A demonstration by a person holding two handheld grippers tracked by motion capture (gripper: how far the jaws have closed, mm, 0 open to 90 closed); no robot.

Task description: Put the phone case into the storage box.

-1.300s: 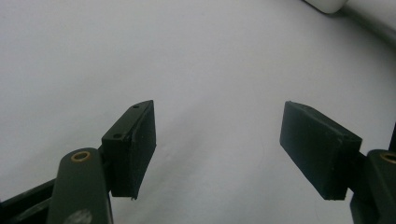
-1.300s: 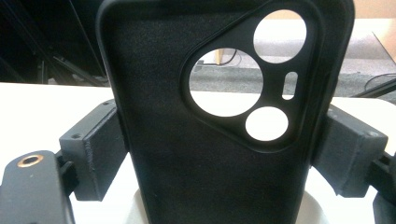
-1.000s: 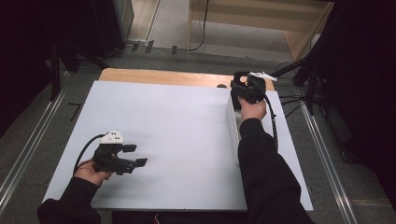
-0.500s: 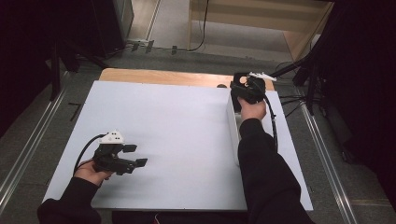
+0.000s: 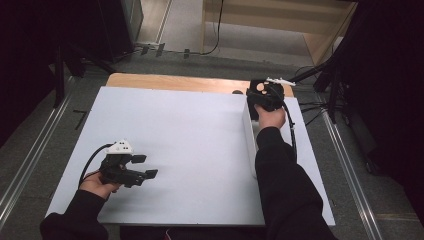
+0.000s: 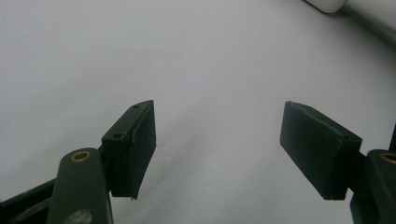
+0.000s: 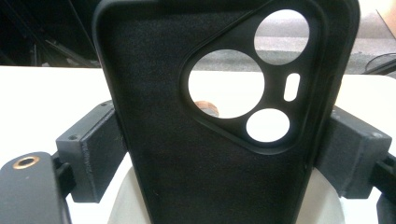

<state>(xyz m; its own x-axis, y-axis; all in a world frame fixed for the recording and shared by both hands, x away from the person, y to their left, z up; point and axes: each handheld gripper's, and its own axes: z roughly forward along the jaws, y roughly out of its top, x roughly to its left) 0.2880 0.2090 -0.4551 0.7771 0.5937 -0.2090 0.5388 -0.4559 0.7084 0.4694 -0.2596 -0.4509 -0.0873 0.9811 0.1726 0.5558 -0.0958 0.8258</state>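
While the right gripper (image 7: 219, 154) clamps a black phone case (image 7: 205, 121) by its two long edges, its fingers (image 7: 91, 149) press in from either side, inner face of the case toward the camera, camera cut-outs up. From above, the case (image 5: 261, 90) stands at the far right corner of the counter (image 5: 190, 150), just beyond the end of a long white box (image 5: 248, 135).

Left gripper (image 5: 142, 167): fingers (image 6: 133, 149) spread wide, nothing between them, low over bare counter well to the near left of the case.

Handling, as a judgement: case looks light, thin-walled, soft and flexible; the matte rubbery skin should not slip. Squeezing the long edges will likely bow it inward, so a gentle grip low on the sides, away from the weakened cut-out corner, seems best. Not fragile.

Hard to read: lower end of the case is cut off by the frame edge; a rounded white shape under it cannot be identified. A small brownish thing seen through the largest cut-out is too blurred to name. Box contents hidden by the right forearm (image 5: 280, 170).
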